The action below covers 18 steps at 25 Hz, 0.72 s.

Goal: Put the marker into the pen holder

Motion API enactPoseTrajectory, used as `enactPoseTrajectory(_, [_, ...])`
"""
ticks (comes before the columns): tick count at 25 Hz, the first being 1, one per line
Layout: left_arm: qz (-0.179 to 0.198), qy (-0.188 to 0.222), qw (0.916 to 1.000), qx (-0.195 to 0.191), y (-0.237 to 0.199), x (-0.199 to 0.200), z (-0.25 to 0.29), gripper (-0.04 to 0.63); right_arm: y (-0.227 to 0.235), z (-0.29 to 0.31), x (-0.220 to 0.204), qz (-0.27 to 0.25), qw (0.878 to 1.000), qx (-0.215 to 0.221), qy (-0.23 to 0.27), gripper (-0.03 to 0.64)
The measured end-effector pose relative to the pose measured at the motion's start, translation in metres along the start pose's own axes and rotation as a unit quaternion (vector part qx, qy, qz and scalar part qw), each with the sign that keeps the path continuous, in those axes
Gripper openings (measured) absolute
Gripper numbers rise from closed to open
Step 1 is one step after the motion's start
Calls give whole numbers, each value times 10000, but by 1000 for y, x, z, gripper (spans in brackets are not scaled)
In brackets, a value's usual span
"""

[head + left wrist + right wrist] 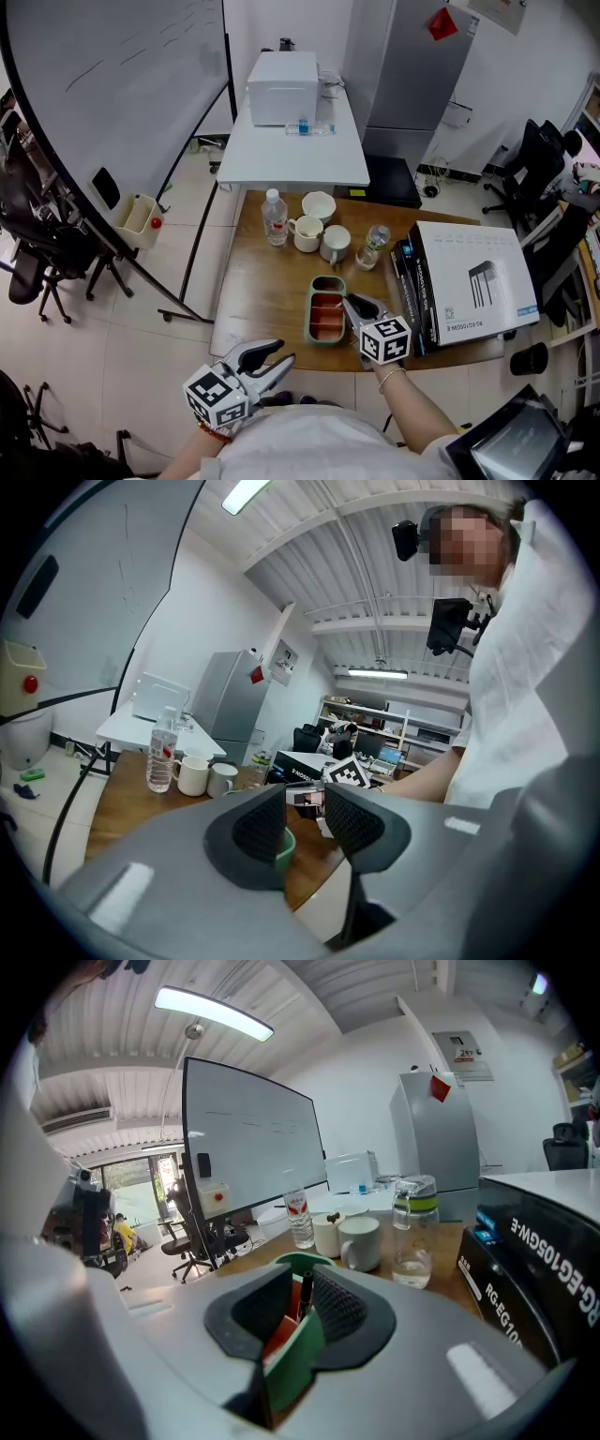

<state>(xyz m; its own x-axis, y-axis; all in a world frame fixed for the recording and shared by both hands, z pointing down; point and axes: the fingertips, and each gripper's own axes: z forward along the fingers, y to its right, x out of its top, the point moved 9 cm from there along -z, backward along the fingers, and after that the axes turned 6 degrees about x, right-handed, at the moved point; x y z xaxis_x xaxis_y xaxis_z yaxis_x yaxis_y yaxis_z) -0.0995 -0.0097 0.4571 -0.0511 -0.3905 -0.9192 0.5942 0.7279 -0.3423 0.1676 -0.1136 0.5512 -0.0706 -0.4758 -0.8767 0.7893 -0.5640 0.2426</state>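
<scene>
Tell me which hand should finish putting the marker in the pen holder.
Right. Its gripper is at the pen holder, with the marker between its fingers, inside the holder. The left gripper is open, empty and farther away.

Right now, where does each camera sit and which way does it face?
Head view: on the person's head, looking steeply down on the table; shows both forearms, the left gripper and right gripper.
Left gripper view: on the left gripper, looking level across the table past its open, empty jaws; shows the person's arm and shirt.
Right gripper view: on the right gripper, facing the whiteboard; its jaws stand apart around the marker, astride the pen holder.
Shared: both gripper views show the mugs.
</scene>
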Motion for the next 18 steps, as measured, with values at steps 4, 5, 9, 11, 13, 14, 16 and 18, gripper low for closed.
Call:
enactPoseTrajectory(4, [-1, 22, 10000, -7, -2, -2, 0, 132, 0, -4, -2, 11, 10000, -46, 32, 100])
enactPoseTrajectory(5, [-2, 16, 10000, -5, -2, -2, 0, 132, 1, -6, -3, 13, 10000, -56, 27, 117])
enactPoseTrajectory(9, [-26, 3, 10000, -33, 0, -1, 2, 132, 5, -11, -7, 71, 9999, -95, -20, 128])
enactPoseTrajectory(11, [-30, 3, 10000, -59, 0, -1, 3, 132, 6, -13, -6, 98, 9999, -108, -4, 128])
enactPoseTrajectory(13, [-29, -2, 10000, -65, 0, -1, 4, 132, 7, -13, -4, 94, 9999, -91, 28, 127])
enactPoseTrajectory(14, [-23, 2, 10000, -68, 1, -2, 4, 132, 8, -12, -2, 84, 9999, -74, 39, 127])
enactPoseTrajectory(16, [-20, -11, 10000, -45, 1, -1, 3, 132, 9, -10, 1, 71, 10000, -39, 35, 127])
enactPoseTrajectory(18, [-26, -15, 10000, 3, 1, 1, 0, 132, 11, -4, 3, 72, 10000, -21, -25, 127])
